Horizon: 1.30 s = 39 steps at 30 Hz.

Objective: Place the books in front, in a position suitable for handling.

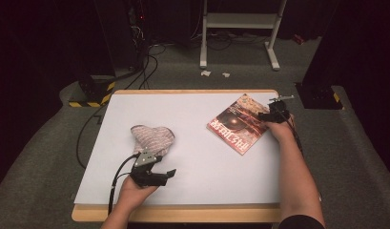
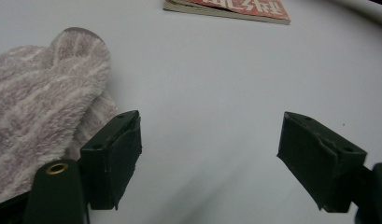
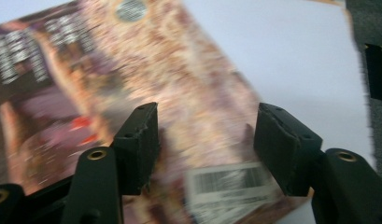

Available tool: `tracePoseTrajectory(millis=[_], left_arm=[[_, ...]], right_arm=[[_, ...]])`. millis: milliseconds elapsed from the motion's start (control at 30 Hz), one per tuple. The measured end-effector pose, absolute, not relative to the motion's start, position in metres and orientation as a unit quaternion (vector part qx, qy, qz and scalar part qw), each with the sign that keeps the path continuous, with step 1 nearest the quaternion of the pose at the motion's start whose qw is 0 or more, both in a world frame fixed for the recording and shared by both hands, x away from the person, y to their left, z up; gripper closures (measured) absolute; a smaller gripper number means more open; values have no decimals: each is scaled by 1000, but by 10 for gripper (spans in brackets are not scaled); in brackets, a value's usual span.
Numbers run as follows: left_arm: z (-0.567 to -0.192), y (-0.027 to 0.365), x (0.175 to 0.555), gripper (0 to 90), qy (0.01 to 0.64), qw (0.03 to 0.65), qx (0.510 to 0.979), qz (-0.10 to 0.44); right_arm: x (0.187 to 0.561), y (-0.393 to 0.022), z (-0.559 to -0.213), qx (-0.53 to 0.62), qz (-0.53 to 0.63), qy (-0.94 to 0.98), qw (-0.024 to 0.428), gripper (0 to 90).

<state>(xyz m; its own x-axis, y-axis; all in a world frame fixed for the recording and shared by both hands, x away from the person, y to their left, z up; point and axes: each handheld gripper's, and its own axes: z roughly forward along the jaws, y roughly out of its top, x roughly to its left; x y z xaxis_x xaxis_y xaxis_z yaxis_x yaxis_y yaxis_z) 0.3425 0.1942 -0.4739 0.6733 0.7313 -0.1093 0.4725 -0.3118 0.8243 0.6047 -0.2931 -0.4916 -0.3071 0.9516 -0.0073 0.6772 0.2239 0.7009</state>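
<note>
At the bottom of the high view, left of centre, my left gripper point(image 1: 160, 175) sits low over the white table point(image 1: 192, 167), its jaws standing wide apart with nothing between them. In the left gripper view those jaws frame bare tabletop at the lower edge, and the fuzzy pink-and-white striped cloth point(image 2: 44, 107) bulks up at the left of the frame, lying against the outer side of the left-hand jaw. In the high view the cloth point(image 1: 152, 137) is a crumpled heap just above that gripper, left of the table's middle.

Farther up and to the right, my right gripper point(image 1: 273, 114) rests at the right-hand edge of the magazine point(image 1: 238, 123), which lies flat and askew near the table's upper right corner. In the right gripper view, though it is blurred, the jaws are parted over the magazine point(image 3: 146, 74) cover, its barcode between them, not pinching it.
</note>
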Motion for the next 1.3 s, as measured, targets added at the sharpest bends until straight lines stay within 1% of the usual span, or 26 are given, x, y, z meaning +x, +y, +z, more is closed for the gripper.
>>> tracePoseTrajectory(millis=[67, 100, 133, 200, 500, 567, 700, 867, 900, 1067, 1200, 1300], left_arm=[[-473, 195, 344, 217, 381, 447, 796, 144], [-473, 195, 345, 216, 382, 446, 797, 144], [-473, 194, 346, 216, 383, 445, 797, 144], [-473, 192, 346, 216, 384, 447, 795, 142], [-473, 188, 342, 215, 376, 441, 803, 142], [-471, 190, 341, 216, 378, 446, 799, 143], [-473, 192, 341, 217, 379, 448, 797, 142], [-474, 190, 339, 215, 375, 448, 799, 140], [-474, 190, 339, 215, 374, 447, 801, 140], [-476, 193, 341, 215, 381, 442, 800, 139], [-477, 194, 344, 215, 383, 441, 800, 139], [-478, 192, 346, 215, 383, 437, 803, 136]], right_arm=[[612, -299, -489, 552, 302, 748, 213, 412], [616, -298, -487, 549, 284, 757, 212, 385], [620, -296, -485, 545, 268, 765, 216, 397], [622, -296, -485, 549, 272, 763, 208, 398], [618, -299, -489, 551, 289, 750, 223, 391], [617, -298, -489, 550, 287, 753, 220, 388], [610, -290, -488, 519, 297, 777, 198, 395], [603, -284, -489, 503, 299, 785, 202, 401], [603, -286, -489, 506, 296, 783, 205, 387], [612, -297, -490, 535, 297, 759, 223, 393], [621, -302, -489, 542, 286, 758, 222, 365], [624, -310, -492, 560, 310, 743, 195, 368]])
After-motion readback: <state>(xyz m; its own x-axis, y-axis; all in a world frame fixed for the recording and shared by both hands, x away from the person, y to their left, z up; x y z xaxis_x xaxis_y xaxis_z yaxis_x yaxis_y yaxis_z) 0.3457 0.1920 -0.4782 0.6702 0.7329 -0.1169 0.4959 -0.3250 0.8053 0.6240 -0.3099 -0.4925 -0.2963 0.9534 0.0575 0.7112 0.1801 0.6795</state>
